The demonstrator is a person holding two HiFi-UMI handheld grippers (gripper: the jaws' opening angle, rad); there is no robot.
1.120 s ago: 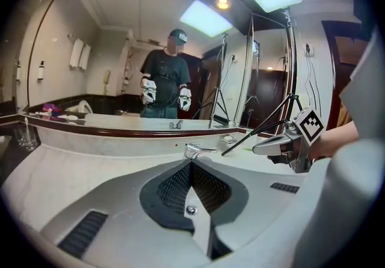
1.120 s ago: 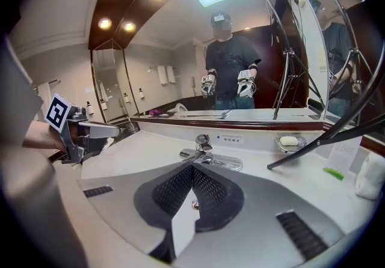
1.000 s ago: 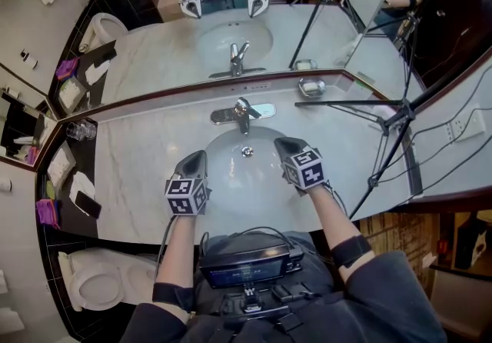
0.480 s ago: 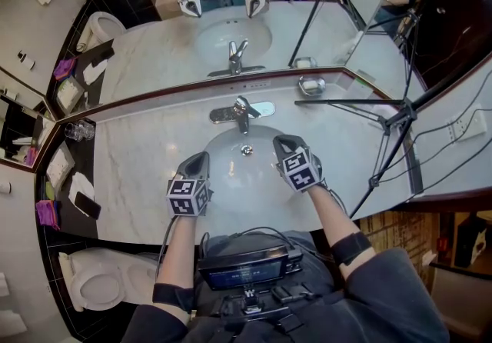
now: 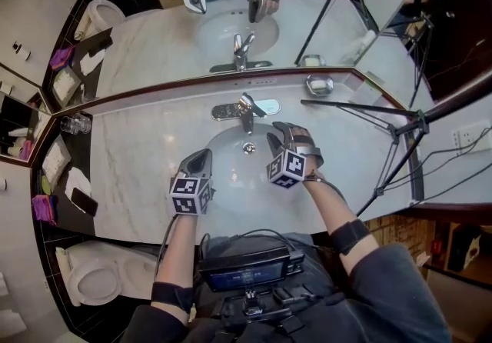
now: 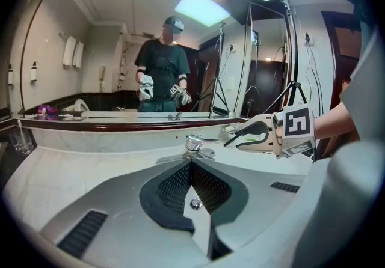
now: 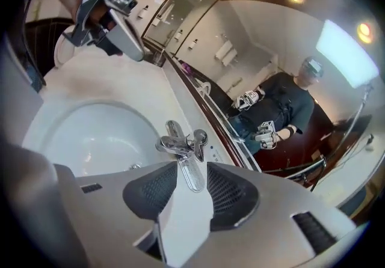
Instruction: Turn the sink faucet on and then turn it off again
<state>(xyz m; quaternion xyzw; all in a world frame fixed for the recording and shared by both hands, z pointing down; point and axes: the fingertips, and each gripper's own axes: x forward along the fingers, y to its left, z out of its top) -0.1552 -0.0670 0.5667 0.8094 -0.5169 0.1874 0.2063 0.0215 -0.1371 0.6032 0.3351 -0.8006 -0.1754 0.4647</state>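
Two grippers above the sink basin (image 5: 223, 180), only one of them changed.

Right gripper (image 5: 275, 136): rolled onto its side compared with a second ago, marker cube now tipped toward the left. Shifted inward, closer to the faucet (image 5: 244, 109). Jaws just opening and now parted, nothing between the pads. In the right gripper view, faucet body centred ahead of the gap, beyond the tips and untouched.

Left gripper (image 5: 200, 158): much where it was, over the near left part of the basin. Jaws clenched together, empty.

Faucet: chrome, single lever on top, at the back middle of the basin on the marble surface (image 5: 138, 164), spout out over the bowl. No running water visible.

Reading for the task: apparently the reach for the lever ahead of turning on. Both turning on and turning off seemingly still to do.

Edges: mirror (image 5: 154, 41) and its dark trim just behind the faucet base, so little depth beyond the lever. Drain (image 5: 248, 148) below the spout.

Room: soap dish (image 5: 317, 85) off to the right of the faucet, glass (image 5: 74, 124) far left, tripod (image 5: 392, 130) across the right of the surface, all apart from the lever. Open space over the bowl between the grippers. Approach from the front and above apparently free.
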